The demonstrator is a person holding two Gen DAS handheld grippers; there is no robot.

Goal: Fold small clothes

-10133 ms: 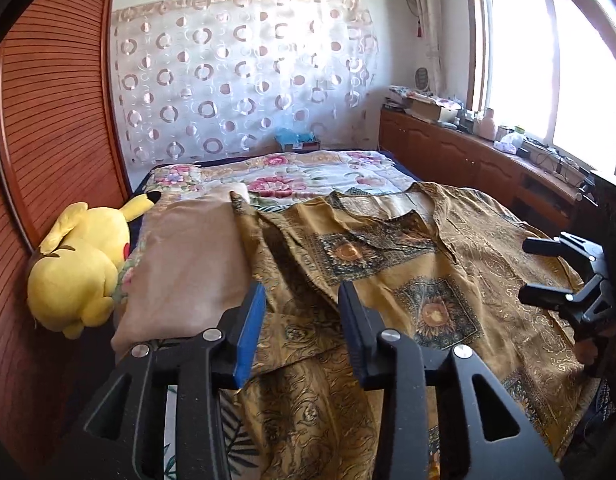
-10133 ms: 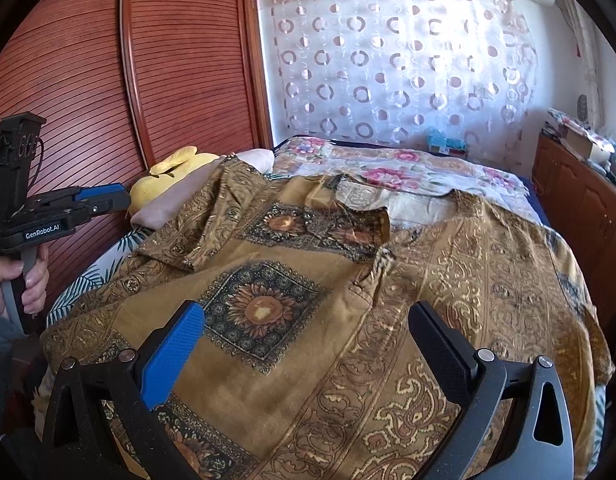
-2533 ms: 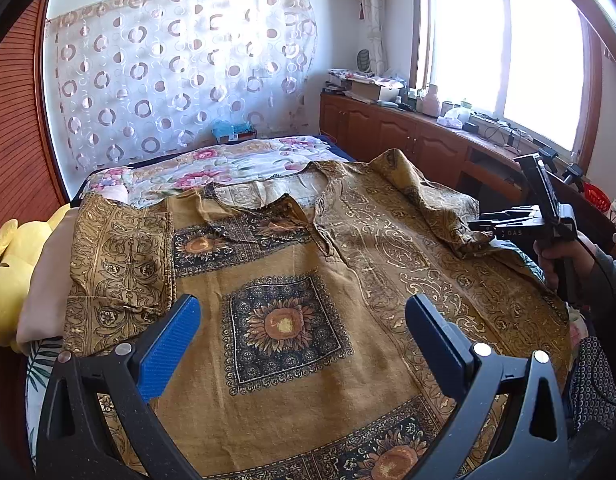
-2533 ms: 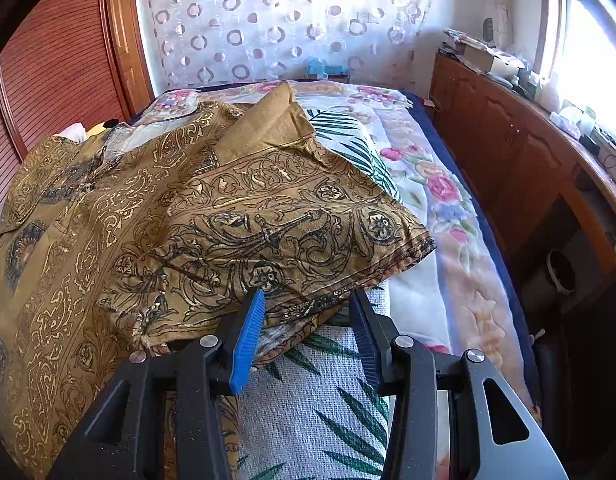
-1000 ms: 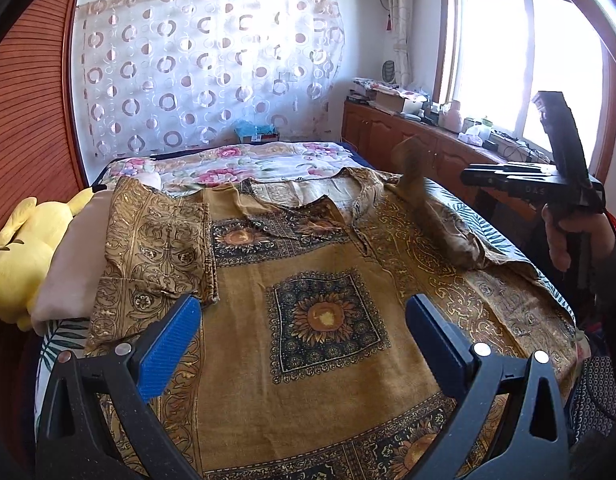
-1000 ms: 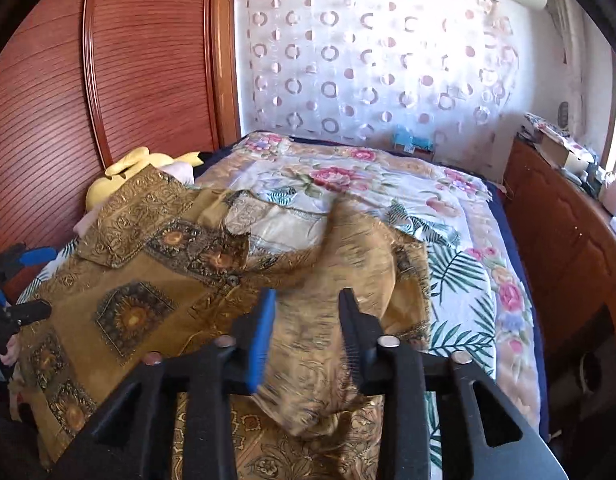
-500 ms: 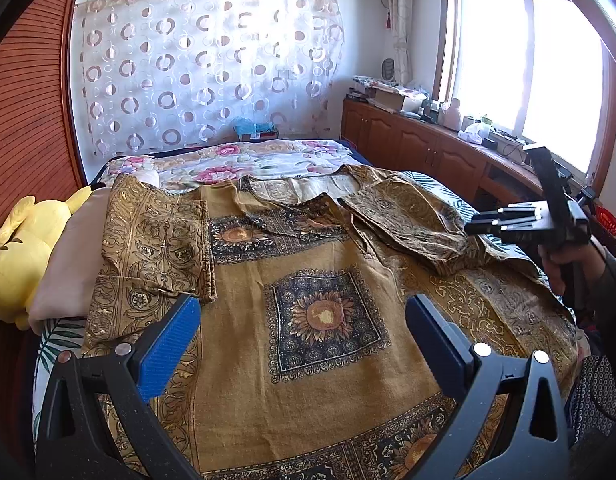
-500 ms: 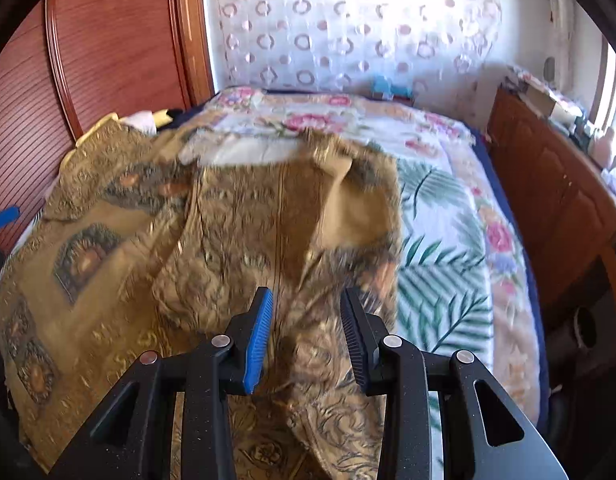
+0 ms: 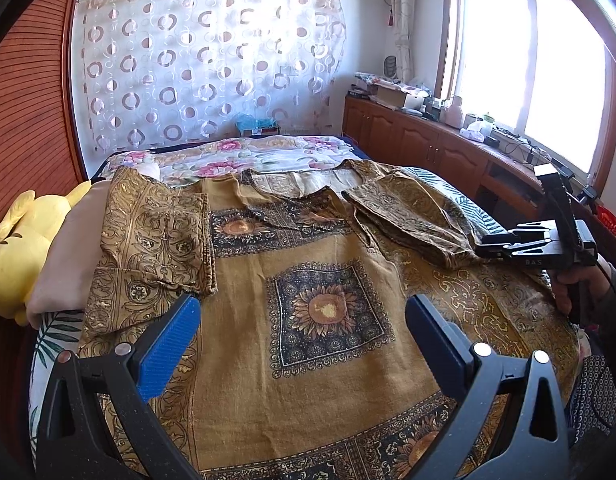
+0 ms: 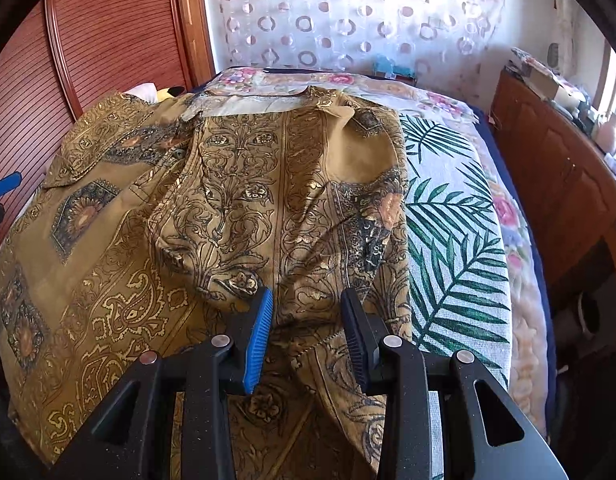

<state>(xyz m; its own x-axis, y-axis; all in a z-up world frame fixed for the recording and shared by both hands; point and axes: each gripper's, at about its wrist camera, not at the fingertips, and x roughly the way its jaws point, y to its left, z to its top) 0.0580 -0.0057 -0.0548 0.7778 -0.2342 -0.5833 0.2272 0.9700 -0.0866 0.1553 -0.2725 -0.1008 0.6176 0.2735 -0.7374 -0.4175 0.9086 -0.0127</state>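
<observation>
A gold-brown patterned shirt (image 9: 319,312) lies spread on the bed, front up, and also shows in the right wrist view (image 10: 236,200). Its left sleeve (image 9: 156,236) is folded inward. Its right sleeve (image 9: 411,216) is folded over onto the body. My left gripper (image 9: 300,336) is wide open and empty above the shirt's lower middle. My right gripper (image 10: 306,320) is partly open just above the folded right sleeve (image 10: 268,208), holding nothing. It also shows in the left wrist view (image 9: 483,250) at the sleeve's edge.
A yellow plush toy (image 9: 16,248) and a beige pillow (image 9: 64,256) lie at the bed's left side by the wooden wardrobe (image 9: 24,112). A leaf-print bedsheet (image 10: 455,232) shows to the right. A wooden cabinet (image 9: 435,148) with clutter runs under the window.
My right gripper carried the right sleeve over onto the shirt body, laid it down and opened a little. My left gripper stayed open and nearly still.
</observation>
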